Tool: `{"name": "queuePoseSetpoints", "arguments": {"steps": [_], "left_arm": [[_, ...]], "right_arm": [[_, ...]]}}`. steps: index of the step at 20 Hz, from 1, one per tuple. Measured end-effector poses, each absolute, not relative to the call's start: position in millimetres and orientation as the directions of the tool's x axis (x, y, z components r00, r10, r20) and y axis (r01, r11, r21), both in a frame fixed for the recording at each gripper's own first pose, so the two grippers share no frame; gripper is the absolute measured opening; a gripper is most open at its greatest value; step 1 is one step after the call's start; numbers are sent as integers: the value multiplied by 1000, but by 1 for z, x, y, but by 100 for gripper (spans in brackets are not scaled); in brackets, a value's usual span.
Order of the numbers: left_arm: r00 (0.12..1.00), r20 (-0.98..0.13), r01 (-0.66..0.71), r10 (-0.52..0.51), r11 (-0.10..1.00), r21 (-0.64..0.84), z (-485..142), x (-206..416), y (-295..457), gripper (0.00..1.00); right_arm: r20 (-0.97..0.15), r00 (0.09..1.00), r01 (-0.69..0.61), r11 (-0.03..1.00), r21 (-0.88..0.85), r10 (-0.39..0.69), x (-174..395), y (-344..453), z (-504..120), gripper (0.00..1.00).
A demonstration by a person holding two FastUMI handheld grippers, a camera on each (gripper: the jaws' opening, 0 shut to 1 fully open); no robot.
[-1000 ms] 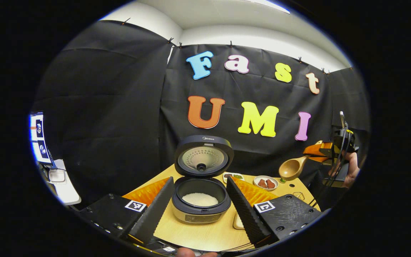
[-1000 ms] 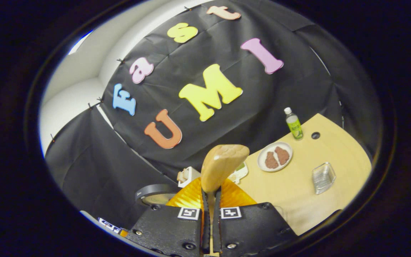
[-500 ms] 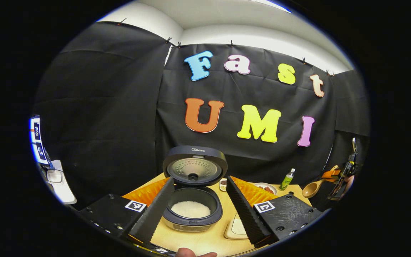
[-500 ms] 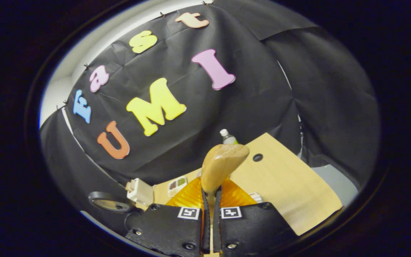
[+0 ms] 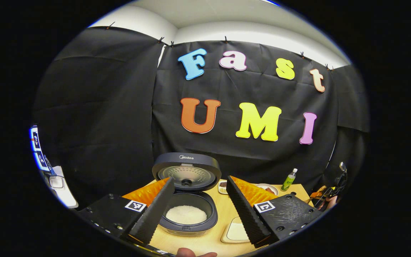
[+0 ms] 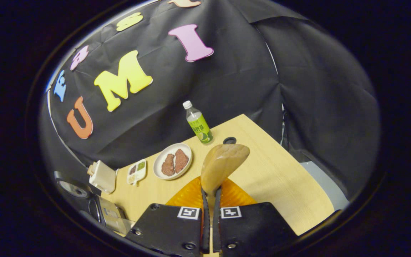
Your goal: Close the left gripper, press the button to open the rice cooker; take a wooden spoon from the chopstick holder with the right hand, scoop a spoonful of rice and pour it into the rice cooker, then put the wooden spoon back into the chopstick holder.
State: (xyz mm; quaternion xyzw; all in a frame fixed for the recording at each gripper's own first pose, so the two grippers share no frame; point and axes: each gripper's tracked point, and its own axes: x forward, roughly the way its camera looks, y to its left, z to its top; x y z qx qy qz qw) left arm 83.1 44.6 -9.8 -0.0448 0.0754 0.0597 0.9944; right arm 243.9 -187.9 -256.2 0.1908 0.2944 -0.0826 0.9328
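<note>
Left gripper view: our left gripper gapes empty before the open rice cooker, white rice inside. Right gripper view: our right gripper pinches the wooden spoon above the table, near a bottle and a plate.

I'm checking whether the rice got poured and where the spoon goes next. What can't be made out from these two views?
- Spoon bowl's inside: the right gripper view shows the wooden spoon from its back, so whether rice remains is hidden.
- Rice cooker's button: the left gripper's fingers cover the front.
- Right gripper in the left gripper view: tiny at the edge, so its grip is unreadable there.
- Side dish contents: too small to identify.
</note>
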Motion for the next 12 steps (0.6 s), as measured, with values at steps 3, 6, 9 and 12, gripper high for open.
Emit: {"name": "queuePoseSetpoints", "arguments": {"steps": [3, 6, 9, 12], "left_arm": [[979, -154, -151, 137, 985, -82, -5, 84, 53, 95], [976, -153, -166, 153, 983, -78, 0, 86, 57, 95], [979, -129, -170, 159, 982, -82, 12, 89, 59, 95], [980, -127, -166, 153, 981, -98, 21, 100, 62, 95]], "right_arm": [[-607, 794, 273, 915, 298, -39, 245, -182, -283, 10], [-620, 782, 299, 906, 298, -54, 245, -182, -298, 13], [-611, 790, 302, 903, 305, -58, 242, -184, -295, 18], [-595, 799, 298, 917, 267, -86, 240, -192, -282, 28]]}}
